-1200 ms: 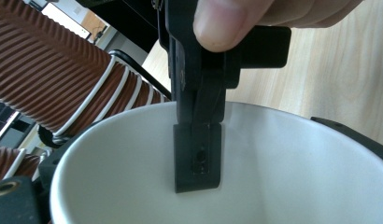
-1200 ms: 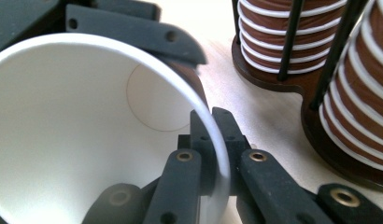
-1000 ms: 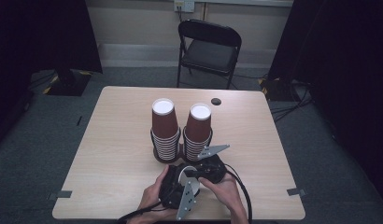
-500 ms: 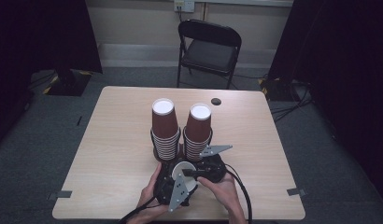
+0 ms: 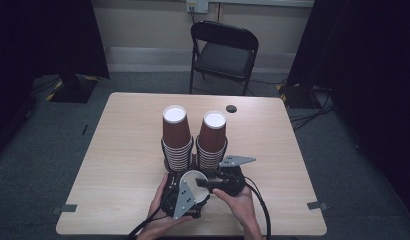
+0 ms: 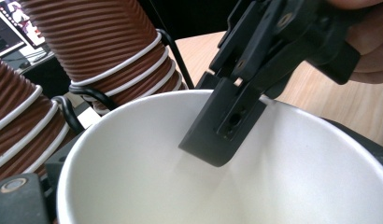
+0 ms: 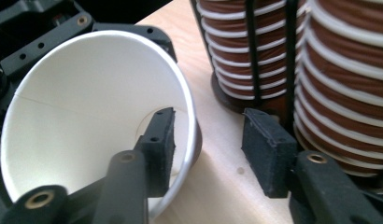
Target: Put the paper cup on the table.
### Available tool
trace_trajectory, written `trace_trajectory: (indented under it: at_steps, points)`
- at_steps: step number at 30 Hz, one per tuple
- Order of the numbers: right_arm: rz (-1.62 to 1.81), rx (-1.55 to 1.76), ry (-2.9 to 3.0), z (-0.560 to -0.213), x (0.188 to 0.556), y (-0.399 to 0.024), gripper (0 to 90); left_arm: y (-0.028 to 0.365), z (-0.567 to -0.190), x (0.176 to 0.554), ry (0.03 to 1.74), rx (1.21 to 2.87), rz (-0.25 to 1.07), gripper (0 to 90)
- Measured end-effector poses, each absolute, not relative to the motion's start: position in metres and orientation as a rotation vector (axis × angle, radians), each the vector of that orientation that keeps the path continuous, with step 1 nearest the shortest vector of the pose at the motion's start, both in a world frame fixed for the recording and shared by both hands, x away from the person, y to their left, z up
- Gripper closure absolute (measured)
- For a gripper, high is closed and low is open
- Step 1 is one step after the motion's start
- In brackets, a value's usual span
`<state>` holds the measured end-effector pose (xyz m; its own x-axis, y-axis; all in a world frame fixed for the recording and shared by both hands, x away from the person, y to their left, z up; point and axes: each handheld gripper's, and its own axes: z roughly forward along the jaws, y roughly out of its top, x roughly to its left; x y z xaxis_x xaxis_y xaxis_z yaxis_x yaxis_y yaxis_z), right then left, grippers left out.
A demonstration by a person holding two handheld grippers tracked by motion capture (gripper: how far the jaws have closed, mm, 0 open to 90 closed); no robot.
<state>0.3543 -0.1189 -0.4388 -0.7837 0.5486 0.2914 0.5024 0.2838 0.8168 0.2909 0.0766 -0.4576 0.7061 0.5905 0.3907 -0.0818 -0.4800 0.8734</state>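
The light wooden bench carries everything. Behind it stands a black folding metal chair, and a small dark round disc lies on the far part of the bench top.

At the bench's middle stand two tall stacks of ribbed brown paper cups with white rims, side by side in a black wire holder, mouths up.

Just in front of the stacks, near the person's edge, is a single brown paper cup with a white inside, tilted so its mouth faces up and toward the right gripper. The left gripper appears clamped on its outside: the cup sits between black jaw parts in the right gripper view, though the contact itself is hidden, so this is a judgement. The right gripper has its jaws apart, one inside the cup's mouth and the other outside the rim over the bench, straddling the wall but not yet pressed on it.

As I judge it, one cup is already apart from the stacks and held; the handover or pinch by the right gripper is about to happen. What remains is closing on the rim and carrying the cup wherever it belongs.

No brand, label or writing can be read on the cups, holder or grippers.
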Motion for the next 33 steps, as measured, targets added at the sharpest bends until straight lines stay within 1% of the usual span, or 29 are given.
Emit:
trace_trajectory:
  at_steps: [4,7,11,15,21,33]
  points:
    - [1.573,1.023,2.437,-0.438,0.354,-0.120,48.3,0.079,-0.458,0.292,0.426,1.907,0.829,6.6]
    - [1.596,1.018,2.391,-0.437,0.353,-0.122,46.5,0.084,-0.458,0.294,0.491,1.890,0.819,6.6]
    - [1.629,1.008,2.345,-0.435,0.351,-0.125,42.9,0.090,-0.458,0.297,0.535,1.869,0.808,6.6]
    - [1.673,1.002,2.269,-0.435,0.348,-0.131,39.1,0.096,-0.458,0.300,0.561,1.861,0.789,6.7]
    - [1.707,1.018,2.158,-0.433,0.341,-0.141,37.3,0.106,-0.455,0.299,0.601,1.831,0.793,6.7]
    - [1.683,1.032,1.995,-0.439,0.330,-0.161,29.3,0.132,-0.455,0.302,0.670,1.757,0.777,6.7]
